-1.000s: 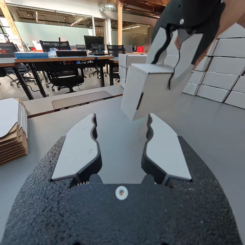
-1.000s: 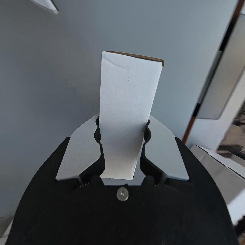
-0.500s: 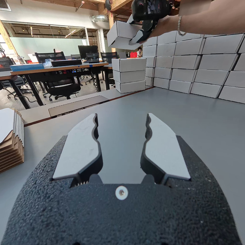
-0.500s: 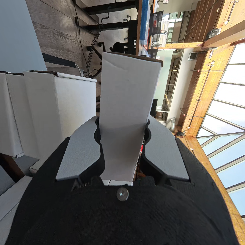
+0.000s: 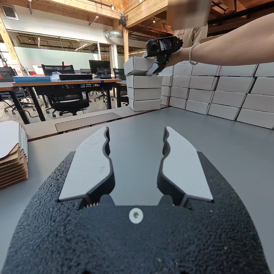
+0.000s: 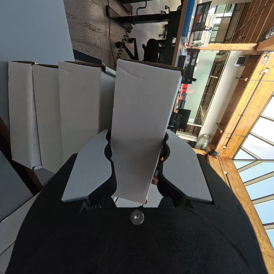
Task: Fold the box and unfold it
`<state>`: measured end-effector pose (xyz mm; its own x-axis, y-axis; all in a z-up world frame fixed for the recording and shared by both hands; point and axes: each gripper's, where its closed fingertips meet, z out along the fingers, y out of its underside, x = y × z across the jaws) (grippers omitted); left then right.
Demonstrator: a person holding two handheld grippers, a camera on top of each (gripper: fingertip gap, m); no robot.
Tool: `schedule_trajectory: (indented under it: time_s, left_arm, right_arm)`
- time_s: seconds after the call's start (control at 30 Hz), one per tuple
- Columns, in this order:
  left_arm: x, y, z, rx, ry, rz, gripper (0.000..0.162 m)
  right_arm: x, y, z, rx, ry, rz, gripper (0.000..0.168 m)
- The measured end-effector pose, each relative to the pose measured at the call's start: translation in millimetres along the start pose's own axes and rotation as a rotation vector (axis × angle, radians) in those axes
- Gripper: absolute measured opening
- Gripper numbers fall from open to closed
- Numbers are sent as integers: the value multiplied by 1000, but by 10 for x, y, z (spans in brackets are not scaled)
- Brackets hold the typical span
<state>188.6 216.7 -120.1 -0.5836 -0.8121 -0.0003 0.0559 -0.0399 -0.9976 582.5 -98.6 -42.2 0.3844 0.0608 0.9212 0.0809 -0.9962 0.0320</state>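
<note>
My right gripper [image 6: 137, 134] is shut on a folded white box [image 6: 142, 118], which fills the gap between its fingers. In the left wrist view that gripper [image 5: 154, 69] holds the box [image 5: 137, 67] just above a stack of three white boxes [image 5: 144, 93] at the far edge of the grey table [image 5: 192, 142]; contact with the stack cannot be told. My left gripper [image 5: 136, 133] is open and empty, low over the middle of the table.
A wall of folded white boxes [image 5: 222, 92] lines the table's far right. A pile of flat cardboard blanks [image 5: 11, 155] lies at the left edge. Desks and office chairs [image 5: 65, 94] stand beyond the table. The stacked boxes also show in the right wrist view [image 6: 49, 111].
My right gripper has carried the box from close in front of the left gripper up and away to the top of the far stack. The left gripper has stayed open in place.
</note>
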Motion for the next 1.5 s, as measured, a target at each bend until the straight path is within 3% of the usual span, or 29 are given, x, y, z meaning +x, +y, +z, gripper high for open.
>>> schedule_trajectory:
  time_s: [0.37, 0.67, 0.83, 0.93, 1.13, 1.23, 1.37, 1.47, 1.5]
  left_arm:
    - [65, -115, -27, 58, 39, -46, 69]
    - [27, -157, -50, 84, 32, -69, 69]
    - [21, -176, -57, 98, 33, -82, 70]
    - [5, -229, -74, 127, 27, -81, 70]
    - [-189, -375, -183, 187, -85, 22, 72]
    - [-411, -428, -350, 191, -206, 131, 74]
    - [-657, -477, -597, 223, -291, 117, 74]
    - [-722, -494, -678, 258, -305, 76, 73]
    - [-730, -484, -681, 253, -307, 80, 73]
  right_arm:
    - [-180, 11, -104, -15, -315, 144, 76]
    - [-119, 137, -120, -95, -290, 194, 73]
    - [-11, -64, -429, -56, -289, 207, 76]
    - [15, -792, -850, 106, -280, 252, 73]
    - [-775, -3471, -1489, 655, -433, 246, 66]
    - [-1247, -4492, -1598, 774, -549, 160, 69]
    - [-1726, -5146, -1497, 721, -705, 28, 71]
    - [-1988, -5341, -1467, 657, -913, 73, 69]
    - [-2036, -5345, -1394, 619, -913, 66, 69]
